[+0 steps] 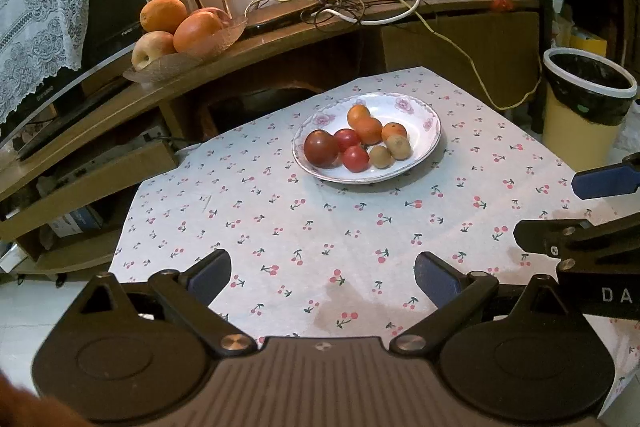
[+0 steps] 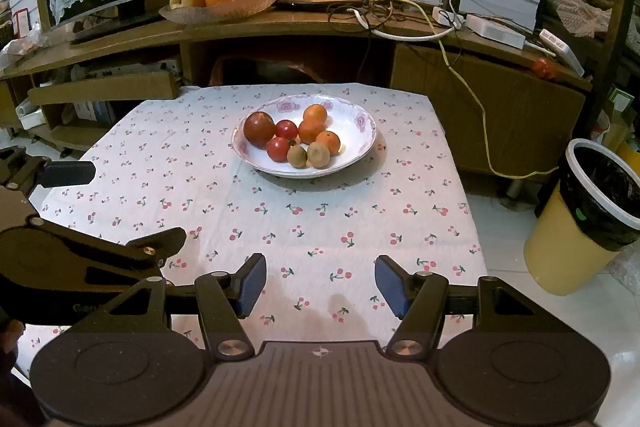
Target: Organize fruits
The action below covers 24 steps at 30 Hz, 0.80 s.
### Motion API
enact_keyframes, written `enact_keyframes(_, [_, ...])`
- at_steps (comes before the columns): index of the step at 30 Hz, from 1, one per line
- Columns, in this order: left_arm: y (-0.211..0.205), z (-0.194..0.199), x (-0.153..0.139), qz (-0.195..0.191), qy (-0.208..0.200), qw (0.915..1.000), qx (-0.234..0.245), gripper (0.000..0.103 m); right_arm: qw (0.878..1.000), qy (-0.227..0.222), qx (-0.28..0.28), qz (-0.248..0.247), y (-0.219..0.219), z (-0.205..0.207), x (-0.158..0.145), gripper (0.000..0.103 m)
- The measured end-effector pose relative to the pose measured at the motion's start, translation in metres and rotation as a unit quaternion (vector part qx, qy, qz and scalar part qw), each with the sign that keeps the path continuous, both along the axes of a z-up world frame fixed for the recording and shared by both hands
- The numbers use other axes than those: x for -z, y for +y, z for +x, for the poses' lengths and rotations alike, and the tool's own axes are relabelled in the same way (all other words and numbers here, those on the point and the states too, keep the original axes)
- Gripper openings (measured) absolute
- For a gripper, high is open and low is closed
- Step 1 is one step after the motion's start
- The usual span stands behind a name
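A: Start at the fingers. How do they stand?

B: Both pairs are spread wide and hold nothing. The left gripper (image 1: 322,277) hovers over the near edge of the table (image 1: 240,227); the right gripper (image 2: 320,285) does the same, just beside it. Each shows at the edge of the other's view, so the two are close together and side by side.

A: And the fruit, which way does it lie from them?

B: Straight ahead and well apart, toward the far side of the table. A white plate (image 2: 360,147) carries it all in one cluster: a large dark red fruit (image 2: 259,129) on the left, two small red ones (image 2: 279,148) next to it, three small oranges (image 2: 311,131) toward the back and right, and two brownish kiwis (image 2: 318,154) at the front.

A: Which gripper is nearer?

B: Neither clearly. In the right view the plate sits slightly left of centre, in the left view slightly right, so it lies between the two lines of reach. The dark fruit favours the left gripper, the oranges the right.

A: How far along is the sorting?

B: The scene fits two readings: fruit gathered on the plate as a finished arrangement, or a mixed heap waiting to be sorted by kind. The pictures do not settle it.

A: Anything beyond?

B: A glass dish (image 2: 240,9) of larger fruit stands on the shelf behind.
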<state>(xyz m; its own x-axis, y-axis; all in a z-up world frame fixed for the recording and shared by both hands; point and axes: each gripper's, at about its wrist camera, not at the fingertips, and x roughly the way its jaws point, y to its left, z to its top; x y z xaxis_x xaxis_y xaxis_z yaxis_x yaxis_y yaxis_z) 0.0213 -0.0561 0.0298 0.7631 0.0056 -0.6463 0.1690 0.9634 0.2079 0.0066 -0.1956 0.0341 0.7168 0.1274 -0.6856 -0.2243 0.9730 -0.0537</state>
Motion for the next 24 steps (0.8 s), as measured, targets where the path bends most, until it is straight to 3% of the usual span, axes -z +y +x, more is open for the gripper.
enact_keyframes(24, [0.0029,-0.0043,0.0018,0.007,0.001,1.0,-0.004,0.103,1.0,0.0,-0.005,-0.006,0.0046,-0.0033,0.0017,0.061])
